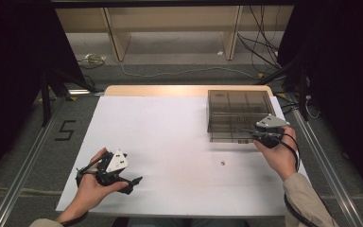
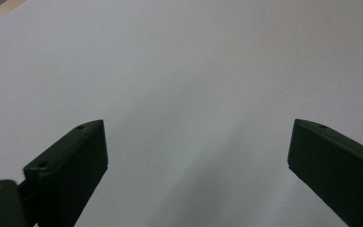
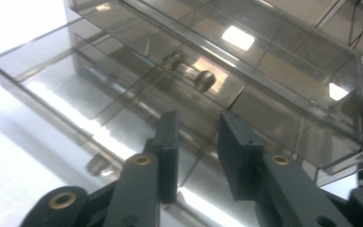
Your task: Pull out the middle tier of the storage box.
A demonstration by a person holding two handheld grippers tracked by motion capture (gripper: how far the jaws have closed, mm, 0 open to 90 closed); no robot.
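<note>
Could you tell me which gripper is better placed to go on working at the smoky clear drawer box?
The right. The right gripper is already at the drawer box, its jaws slightly apart over the lower drawer, which is pulled out. The left gripper rests open far across the white sheet.

my two black jaws stand parted with nothing between them, my right gripper (image 3: pixel 201 142) poised over the pulled-out bottom drawer (image 3: pixel 75 94) of a smoky clear drawer box (image 3: pixel 274 61), its two round knobs (image 3: pixel 203 79) just beyond.
</note>
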